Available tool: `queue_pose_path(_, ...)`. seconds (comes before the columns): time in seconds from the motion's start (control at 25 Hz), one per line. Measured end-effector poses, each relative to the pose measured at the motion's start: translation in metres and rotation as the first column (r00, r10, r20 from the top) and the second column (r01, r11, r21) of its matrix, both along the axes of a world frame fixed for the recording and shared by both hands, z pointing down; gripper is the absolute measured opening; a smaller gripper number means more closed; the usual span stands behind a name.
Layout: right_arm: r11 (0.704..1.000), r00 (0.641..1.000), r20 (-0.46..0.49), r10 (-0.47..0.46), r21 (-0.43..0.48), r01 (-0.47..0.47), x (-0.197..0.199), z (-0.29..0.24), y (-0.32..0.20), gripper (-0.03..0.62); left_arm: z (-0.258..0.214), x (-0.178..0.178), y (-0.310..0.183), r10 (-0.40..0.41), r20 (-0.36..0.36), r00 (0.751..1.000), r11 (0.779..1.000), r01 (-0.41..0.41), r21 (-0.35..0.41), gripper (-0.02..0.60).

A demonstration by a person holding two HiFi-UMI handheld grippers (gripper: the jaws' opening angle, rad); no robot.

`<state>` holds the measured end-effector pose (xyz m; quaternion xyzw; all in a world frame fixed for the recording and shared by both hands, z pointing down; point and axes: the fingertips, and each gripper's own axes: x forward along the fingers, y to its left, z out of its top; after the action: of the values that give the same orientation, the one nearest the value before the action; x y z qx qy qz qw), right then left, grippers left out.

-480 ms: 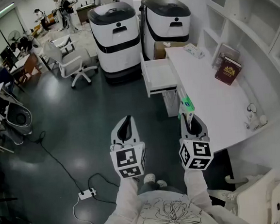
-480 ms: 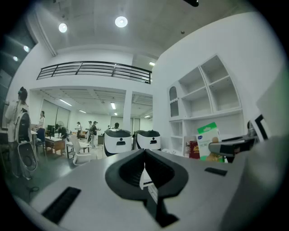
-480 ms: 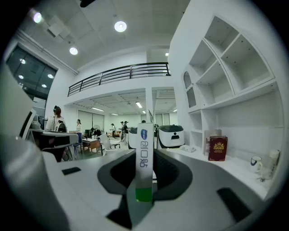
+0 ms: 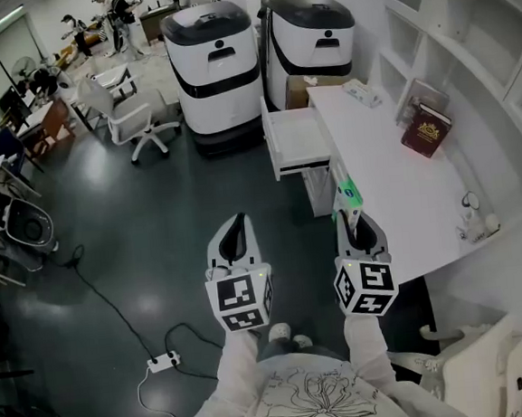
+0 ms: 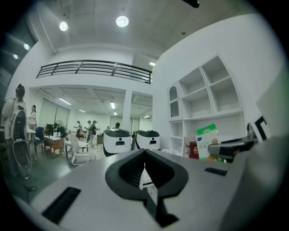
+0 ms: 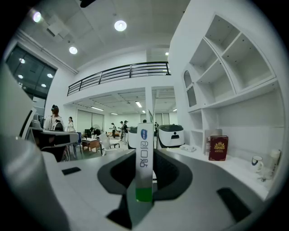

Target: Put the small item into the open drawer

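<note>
- Right gripper [image 4: 352, 213]: jaws clamped on a small flat packet [image 4: 348, 193], white with a blue mark at the top and a green band at the bottom. The packet stands upright between the pads and sticks out past the jaw tips. It is held over the near edge of the white desk [image 4: 396, 191].
- Left gripper [image 4: 235, 222]: jaws closed together with nothing between them. It is held level beside the right gripper, at its 9 o'clock, above the dark floor.
- Open drawer [image 4: 296, 141]: white, pulled out from the desk's left side. It is at 11 o'clock from the packet and well apart from it.
- Red book [image 4: 425, 131]: leans at the back of the desk, at 2 o'clock from the packet.
- Two white-and-black machines [image 4: 215, 66]: side by side on the floor, at 12 o'clock beyond the drawer.
- White office chair [image 4: 135, 114]: at 10 o'clock from the left gripper.
</note>
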<state>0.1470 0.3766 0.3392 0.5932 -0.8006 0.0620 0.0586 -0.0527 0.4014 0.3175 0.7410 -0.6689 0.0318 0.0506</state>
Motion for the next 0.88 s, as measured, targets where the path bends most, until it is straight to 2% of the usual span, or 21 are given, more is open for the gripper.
queue_pose_path(0.88, 0.997, 0.997, 0.028, 0.071, -0.043, -0.070, -0.028, 0.023, -0.041, 0.092, 0.021, -0.031, -0.051, 0.054, 0.004, 0.999, 0.998, -0.053, -0.038, 0.005)
